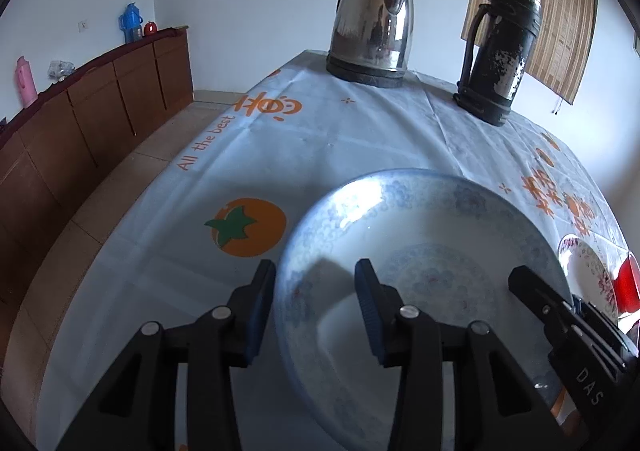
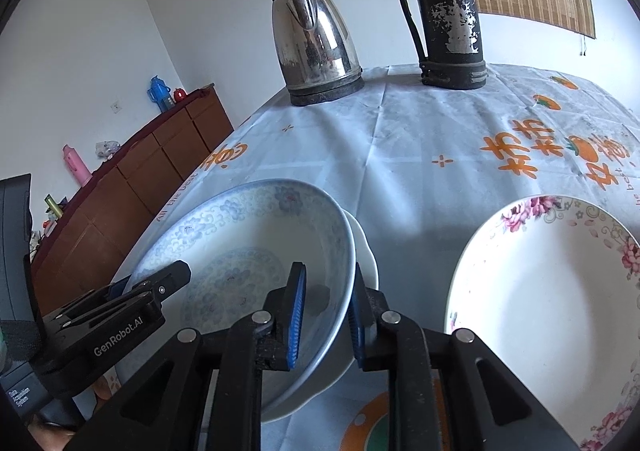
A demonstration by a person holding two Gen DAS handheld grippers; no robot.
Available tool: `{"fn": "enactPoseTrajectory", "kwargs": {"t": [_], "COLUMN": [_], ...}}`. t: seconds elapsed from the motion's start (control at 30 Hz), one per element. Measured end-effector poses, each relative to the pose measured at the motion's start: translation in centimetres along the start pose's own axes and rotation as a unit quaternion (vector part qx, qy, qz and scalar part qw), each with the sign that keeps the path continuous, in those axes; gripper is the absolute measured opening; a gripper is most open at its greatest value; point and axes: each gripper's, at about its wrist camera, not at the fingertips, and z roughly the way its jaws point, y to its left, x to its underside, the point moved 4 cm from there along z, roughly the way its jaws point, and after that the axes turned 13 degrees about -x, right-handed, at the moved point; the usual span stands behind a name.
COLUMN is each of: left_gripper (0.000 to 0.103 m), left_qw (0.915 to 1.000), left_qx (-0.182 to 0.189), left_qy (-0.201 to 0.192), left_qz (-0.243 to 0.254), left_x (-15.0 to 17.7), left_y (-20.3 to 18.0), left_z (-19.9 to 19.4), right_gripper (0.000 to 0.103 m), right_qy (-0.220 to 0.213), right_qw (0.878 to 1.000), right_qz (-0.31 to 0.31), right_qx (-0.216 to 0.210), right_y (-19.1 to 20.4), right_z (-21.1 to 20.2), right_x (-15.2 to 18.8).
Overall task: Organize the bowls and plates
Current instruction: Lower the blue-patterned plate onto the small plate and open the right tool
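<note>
Indoors, a desk (image 1: 360, 139) draped in a pale blue cloth printed with orange persimmons and orange lettering fills most of both wrist views. White walls surround it, with a bamboo blind (image 1: 536, 7) hanging at about 1 o'clock and a tiled floor below. A long brown wooden sideboard (image 1: 92, 107) runs along the wall at 9 to 10 o'clock, carrying a pink flask (image 1: 25, 81), a blue flask (image 1: 131, 21) and a small red object.

At the desk's far edge, around 12 o'clock, stand one steel electric kettle (image 1: 372, 23) and, to its right, one worn black thermos (image 1: 502, 47), well apart from the dishes.

Three dishes show. A blue-patterned bowl (image 2: 256, 247) sits nested in a plain white dish (image 2: 366, 251) whose rim peeks out on its right. A separate floral-rimmed plate (image 2: 548, 307) lies at 3 o'clock, near but not touching the stack.

Two claws are present. The left claw (image 1: 314, 295) is spread, its two blue pads astride the bowl's left rim without pressing it. The right claw (image 2: 326, 315) straddles the right rim, one pad inside the bowl and one outside against the stacked rims; whether the pads press the rims cannot be told. Each claw intrudes at the edge of the other's view.
</note>
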Motion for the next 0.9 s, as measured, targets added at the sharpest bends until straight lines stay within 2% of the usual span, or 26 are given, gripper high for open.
{"fn": "enactPoseTrajectory", "kwargs": {"t": [0.17,0.23,0.37,0.57,0.63,0.67,0.73,0.77,0.8,0.9], "left_gripper": [0.043,0.043,0.044,0.043,0.044,0.047,0.074,0.079,0.084,0.087], "left_qw": [1.0,0.9999,0.9998,0.9999,0.9996,0.9987,0.9961,0.9944,0.9921,0.9868], "left_qx": [-0.006,-0.011,-0.014,-0.009,-0.015,-0.023,-0.038,-0.043,-0.05,-0.056], "left_qy": [-0.001,-0.001,-0.001,-0.005,-0.025,-0.045,-0.079,-0.094,-0.112,-0.149], "left_qz": [0.005,0.009,0.013,0.007,0.004,0.0,-0.011,-0.018,-0.025,-0.033], "left_x": [0.1,0.1,0.2,0.2,0.0,-0.2,-0.3,-0.4,-0.3,-0.1], "left_y": [0.0,-0.1,-0.3,0.1,0.3,0.6,1.2,1.5,1.9,2.3], "left_z": [0.1,0.2,0.3,0.2,-0.5,-1.2,-2.4,-3.1,-3.8,-5.4], "right_gripper": [0.022,0.027,0.049,0.049,0.049,0.049,0.05,0.051,0.053,0.055], "right_qy": [-0.009,-0.013,-0.01,-0.022,-0.047,-0.059,-0.089,-0.1,-0.114,-0.134], "right_qw": [1.0,1.0,0.998,0.998,0.998,0.997,0.993,0.992,0.99,0.987], "right_qz": [-0.012,-0.017,-0.034,-0.028,-0.027,-0.031,-0.041,-0.044,-0.048,-0.053], "right_qx": [0.02,0.021,0.043,0.042,0.043,0.048,0.06,0.063,0.065,0.07], "right_y": [0.1,0.3,0.9,0.6,0.6,0.7,1.0,1.2,1.4,1.7], "right_z": [-0.5,-0.7,-0.9,-1.5,-2.5,-3.1,-4.3,-4.8,-5.4,-6.6], "right_x": [0.1,0.2,0.5,0.6,0.5,0.4,0.3,0.3,0.3,0.6]}}
